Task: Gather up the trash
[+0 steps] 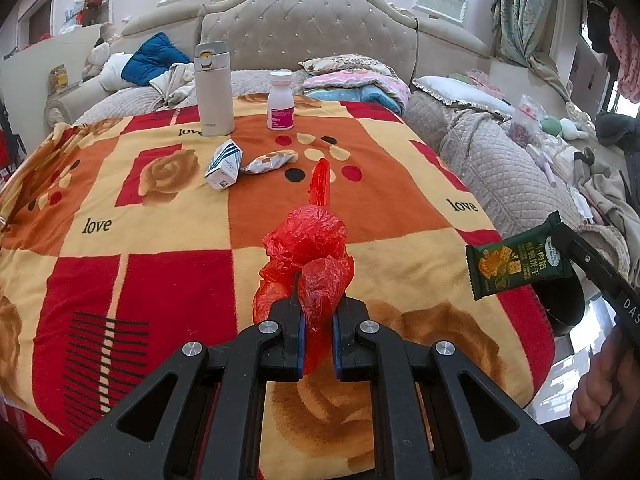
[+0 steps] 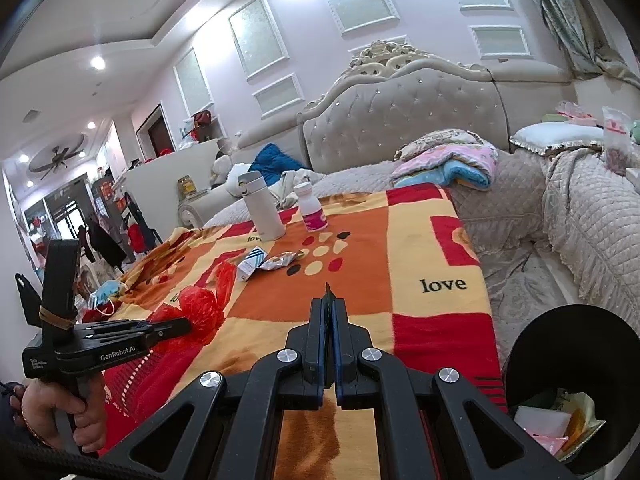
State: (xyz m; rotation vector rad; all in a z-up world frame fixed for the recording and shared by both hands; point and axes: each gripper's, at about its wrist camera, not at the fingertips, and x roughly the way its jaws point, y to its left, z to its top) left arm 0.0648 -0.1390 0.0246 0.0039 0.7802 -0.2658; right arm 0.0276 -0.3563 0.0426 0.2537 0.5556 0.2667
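Observation:
A crumpled red plastic bag [image 1: 308, 240] is pinched in my left gripper [image 1: 318, 300], which is shut on it above the patterned blanket [image 1: 168, 240]. From the right wrist view the same bag [image 2: 204, 304] hangs at the left gripper's [image 2: 184, 326] tip. My right gripper [image 1: 560, 232] is shut on a green cracker wrapper [image 1: 516, 268], held over a black bin [image 1: 568, 312] beside the bed. In its own view the right gripper [image 2: 329, 300] shows only a thin dark edge of the wrapper [image 2: 328, 290] between its fingertips. A blue-and-white carton [image 1: 224, 168] and a silver foil wrapper [image 1: 272, 162] lie on the blanket.
A beige thermos [image 1: 214, 88] and a white pill bottle [image 1: 281, 100] stand upright at the blanket's far end. The black bin [image 2: 560, 344] holds several bits of trash. Folded quilts [image 1: 356, 84] and pillows lie by the headboard. A blue face mask [image 2: 106, 292] sits at the left.

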